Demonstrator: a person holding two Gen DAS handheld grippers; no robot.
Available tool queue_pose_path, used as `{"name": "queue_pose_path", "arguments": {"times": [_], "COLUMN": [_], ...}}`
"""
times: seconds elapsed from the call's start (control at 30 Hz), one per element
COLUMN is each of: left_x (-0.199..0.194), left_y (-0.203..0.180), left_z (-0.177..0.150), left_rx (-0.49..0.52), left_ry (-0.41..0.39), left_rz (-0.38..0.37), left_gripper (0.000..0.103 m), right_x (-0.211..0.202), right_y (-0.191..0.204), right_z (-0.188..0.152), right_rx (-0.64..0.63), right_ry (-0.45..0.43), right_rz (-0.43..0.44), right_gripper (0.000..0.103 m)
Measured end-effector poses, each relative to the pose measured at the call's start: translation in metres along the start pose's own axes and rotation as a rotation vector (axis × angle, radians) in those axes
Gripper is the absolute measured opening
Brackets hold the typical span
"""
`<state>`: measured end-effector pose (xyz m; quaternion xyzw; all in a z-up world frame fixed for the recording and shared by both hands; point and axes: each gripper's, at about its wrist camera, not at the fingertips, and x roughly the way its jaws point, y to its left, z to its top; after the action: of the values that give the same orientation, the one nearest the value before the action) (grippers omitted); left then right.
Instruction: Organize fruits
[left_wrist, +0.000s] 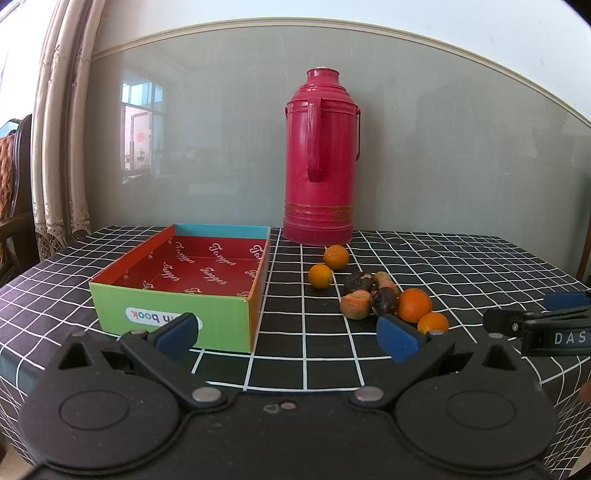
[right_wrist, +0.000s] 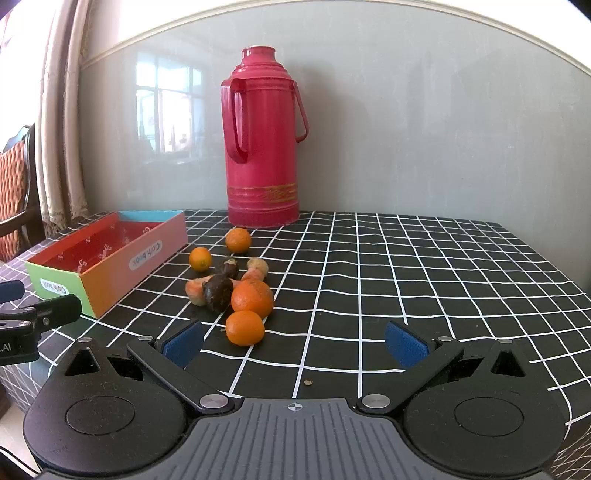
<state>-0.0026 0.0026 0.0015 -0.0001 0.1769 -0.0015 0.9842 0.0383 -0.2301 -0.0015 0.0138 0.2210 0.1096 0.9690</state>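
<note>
Both the left hand-held gripper (left_wrist: 287, 330) and the right hand-held gripper (right_wrist: 294, 341) hover with blue-padded fingers spread wide and empty. Round, dimpled oranges (right_wrist: 252, 298) and wrinkled dark and peach-coloured fruits (right_wrist: 218, 291) cluster on the surface (right_wrist: 406, 266), draped in black cloth with a white grid. They lie just right of an open cardboard box (left_wrist: 192, 284) with a red printed lining, before a glossy red thermos (left_wrist: 319, 158) and a grey-green wall.

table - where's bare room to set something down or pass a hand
The box is bare inside. The checked cloth to the right of the fruit, out to the table edge, is free, and so is the strip in front of the right gripper. Crowded: the fruit cluster between box and red flask.
</note>
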Motion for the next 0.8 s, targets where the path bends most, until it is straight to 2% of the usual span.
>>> {"name": "queue_pose_path", "arguments": {"times": [0.47, 0.57, 0.7, 0.77, 0.8], "left_x": [0.004, 0.014, 0.027, 0.033, 0.038], "left_y": [0.000, -0.007, -0.040, -0.056, -0.064], "left_z": [0.002, 0.003, 0.001, 0.000, -0.001], "left_rx": [-0.026, -0.063, 0.019, 0.038, 0.043], "left_ry": [0.023, 0.078, 0.105, 0.105, 0.114], "left_rz": [-0.007, -0.032, -0.090, -0.110, -0.120], "left_gripper": [0.097, 0.097, 0.097, 0.093, 0.084], "right_x": [-0.005, -0.007, -0.001, 0.003, 0.003], "right_y": [-0.006, -0.017, -0.038, -0.051, -0.056], "right_z": [0.000, 0.004, 0.012, 0.015, 0.016], "right_rx": [0.009, 0.023, 0.063, 0.105, 0.119], "right_ry": [-0.021, -0.040, -0.037, -0.034, -0.038], "right_rz": [-0.020, -0.076, -0.166, -0.183, -0.187], "right_gripper": [0.103, 0.103, 0.103, 0.103, 0.103]}}
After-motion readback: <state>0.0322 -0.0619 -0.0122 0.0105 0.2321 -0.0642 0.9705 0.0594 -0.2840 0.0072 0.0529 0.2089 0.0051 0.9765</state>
